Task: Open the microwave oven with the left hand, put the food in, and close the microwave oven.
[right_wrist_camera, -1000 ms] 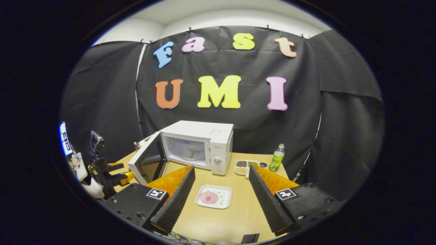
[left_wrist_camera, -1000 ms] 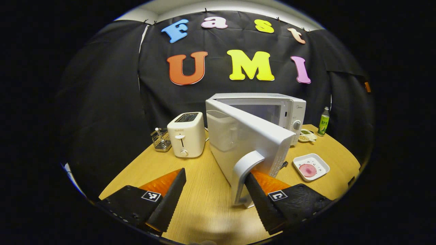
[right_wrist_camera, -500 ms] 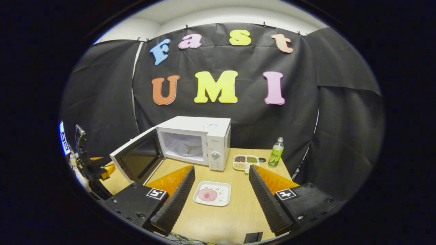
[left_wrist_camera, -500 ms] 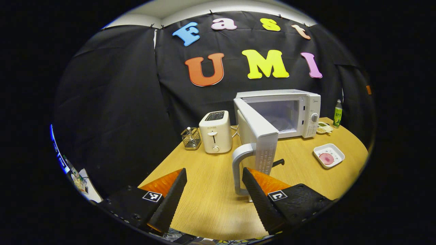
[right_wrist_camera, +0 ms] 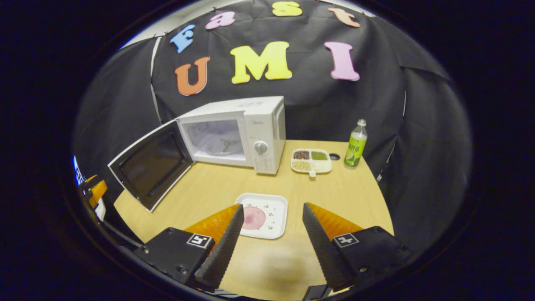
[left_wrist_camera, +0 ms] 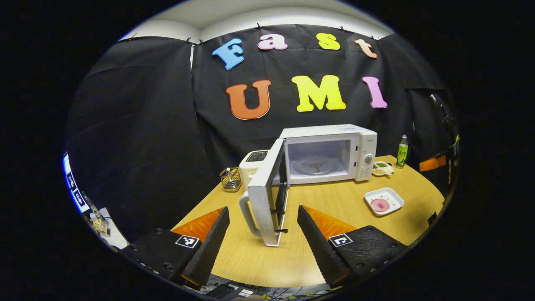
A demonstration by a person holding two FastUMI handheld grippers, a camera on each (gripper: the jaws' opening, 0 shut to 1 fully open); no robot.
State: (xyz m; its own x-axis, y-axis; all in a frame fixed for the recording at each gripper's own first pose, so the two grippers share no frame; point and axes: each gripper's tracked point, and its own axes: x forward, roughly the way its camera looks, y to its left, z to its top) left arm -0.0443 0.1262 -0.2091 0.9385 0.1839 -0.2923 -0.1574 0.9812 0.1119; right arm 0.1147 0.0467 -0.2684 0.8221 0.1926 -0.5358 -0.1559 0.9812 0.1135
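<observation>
Hovering with right gripper (right_wrist_camera: pixel 271 234) jaws spread over the food plate (right_wrist_camera: pixel 263 215) on the counter (right_wrist_camera: pixel 217 188) — risking tipping it off-centre or clipping the microwave door (right_wrist_camera: pixel 150 165) swinging inward — left gripper (left_wrist_camera: pixel 263 234) jaws spread, gripping nothing.

White microwave (right_wrist_camera: pixel 250 125), light wood table (right_wrist_camera: pixel 347 196), green bottle (right_wrist_camera: pixel 355 146), white plate (right_wrist_camera: pixel 276 221) with perhaps pink food (right_wrist_camera: pixel 253 218).

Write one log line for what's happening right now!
microwave door: open | left tongs: open, empty | right tongs: open, above food plate
</observation>
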